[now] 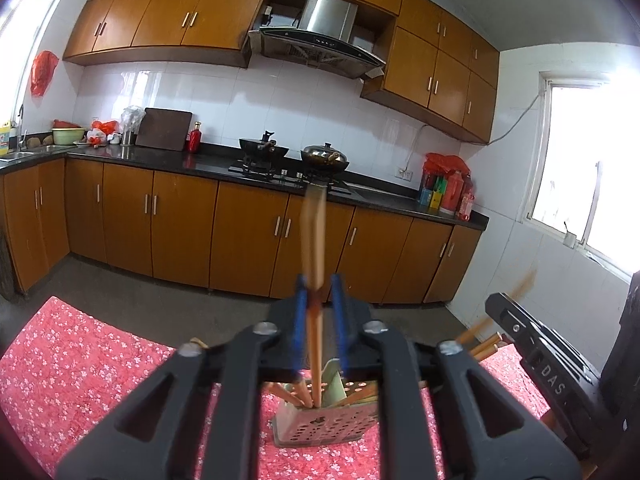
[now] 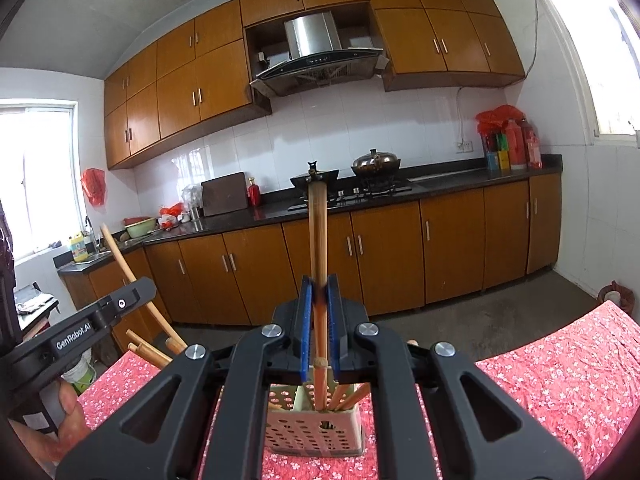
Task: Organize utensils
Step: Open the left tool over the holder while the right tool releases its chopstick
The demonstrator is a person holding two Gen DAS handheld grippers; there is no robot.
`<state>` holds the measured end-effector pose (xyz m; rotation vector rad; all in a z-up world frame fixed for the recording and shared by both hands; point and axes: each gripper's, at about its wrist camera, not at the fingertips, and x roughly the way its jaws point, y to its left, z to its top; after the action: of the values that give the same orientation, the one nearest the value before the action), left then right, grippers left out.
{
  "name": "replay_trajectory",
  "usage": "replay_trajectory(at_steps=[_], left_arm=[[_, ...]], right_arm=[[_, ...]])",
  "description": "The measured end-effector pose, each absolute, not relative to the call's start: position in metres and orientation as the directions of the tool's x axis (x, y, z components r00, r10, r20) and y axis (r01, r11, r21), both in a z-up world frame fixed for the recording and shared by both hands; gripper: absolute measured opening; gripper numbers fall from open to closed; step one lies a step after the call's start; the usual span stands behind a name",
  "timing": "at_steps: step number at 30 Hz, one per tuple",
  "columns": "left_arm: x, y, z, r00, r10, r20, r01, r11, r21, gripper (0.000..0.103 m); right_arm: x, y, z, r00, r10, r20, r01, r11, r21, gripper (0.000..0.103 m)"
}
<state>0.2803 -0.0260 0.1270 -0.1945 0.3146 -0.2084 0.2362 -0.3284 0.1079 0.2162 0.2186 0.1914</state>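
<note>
Left wrist view: left gripper [image 1: 319,294] jaws were narrow, apparently pinching blurred chopsticks [image 1: 313,240] above holder [image 1: 326,420]; right gripper [image 2: 319,292] likewise clamped chopsticks [image 2: 318,240].

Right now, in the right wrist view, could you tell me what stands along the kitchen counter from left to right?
Yellow bottle → green basin → dark cutting board → red bottle → black wok → lidded steel pot → cluster of red bottles.
</note>
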Motion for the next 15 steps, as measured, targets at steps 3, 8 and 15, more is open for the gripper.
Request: replay_trajectory(at_steps=[3,8,15], left_arm=[[0.275,-0.02,0.13,0.935,-0.227,-0.272,0.167,0.96,-0.227,0.028],[0.26,-0.01,0.14,0.945,-0.213,-0.249,0.157,0.961,-0.227,0.037],[0.212,0.008,0.145,0.957,-0.171,-0.234,0.125,0.972,-0.197,0.06]], right_arm=[[0.229,-0.331,0.113,0.962,0.208,-0.177,-0.164,0.958,0.235,0.033],[0.209,-0.337,0.125,0.968,0.202,-0.147,-0.166,0.96,0.225,0.039],[0.168,-0.347,0.128,0.973,0.184,-0.141,-0.147,0.961,0.234,0.068]])
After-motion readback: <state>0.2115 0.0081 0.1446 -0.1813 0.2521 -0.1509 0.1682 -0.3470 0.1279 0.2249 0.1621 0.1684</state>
